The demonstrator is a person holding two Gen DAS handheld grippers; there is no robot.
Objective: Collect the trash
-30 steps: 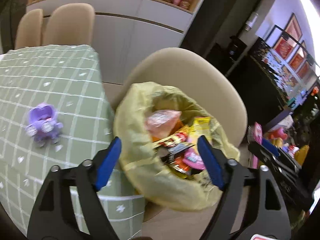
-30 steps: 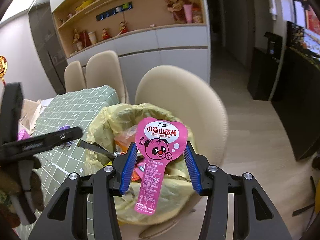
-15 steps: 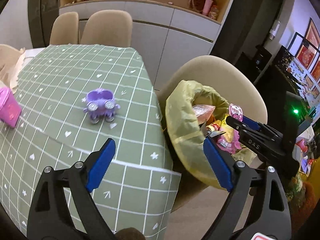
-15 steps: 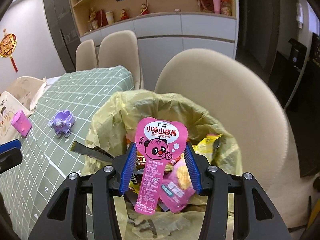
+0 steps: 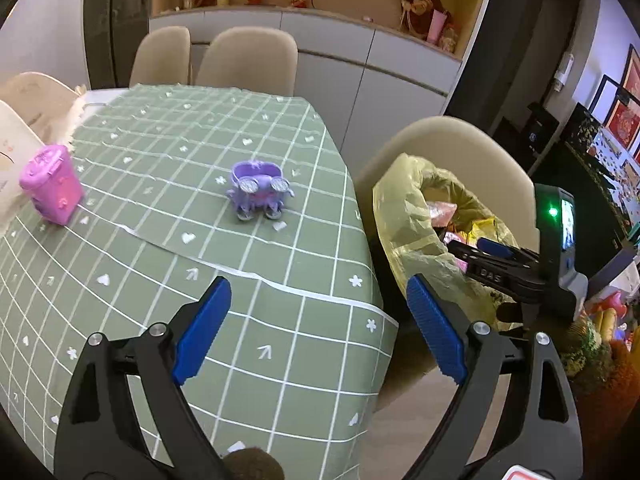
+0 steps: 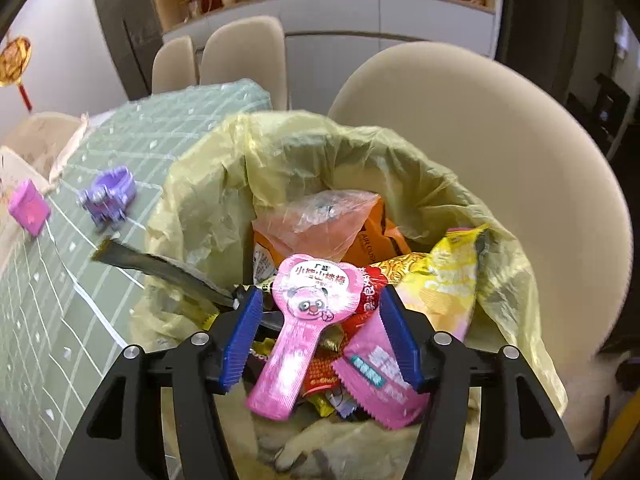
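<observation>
A yellow trash bag (image 6: 304,152) full of snack wrappers stands on a beige chair (image 6: 500,128). My right gripper (image 6: 322,336) is down at the bag's mouth and its jaws are opening. A pink heart-topped candy wrapper (image 6: 316,300) lies tilted between them, with a gap to each pad. My left gripper (image 5: 320,328) hangs open over the corner of the green checked table (image 5: 160,272) with nothing between its fingers. In the left wrist view the bag (image 5: 404,208) is at the right, with the right gripper (image 5: 480,250) reaching in.
A purple toy (image 5: 258,188) and a pink toy case (image 5: 52,188) stand on the table. Two more beige chairs (image 5: 248,56) sit at its far end before a white cabinet. A dark strip (image 6: 160,268) sticks out of the bag's left side.
The right gripper sank into the bag and its jaws spread; the pink wrapper tipped over loose. The left gripper swung left, away from the bag and over the table.
</observation>
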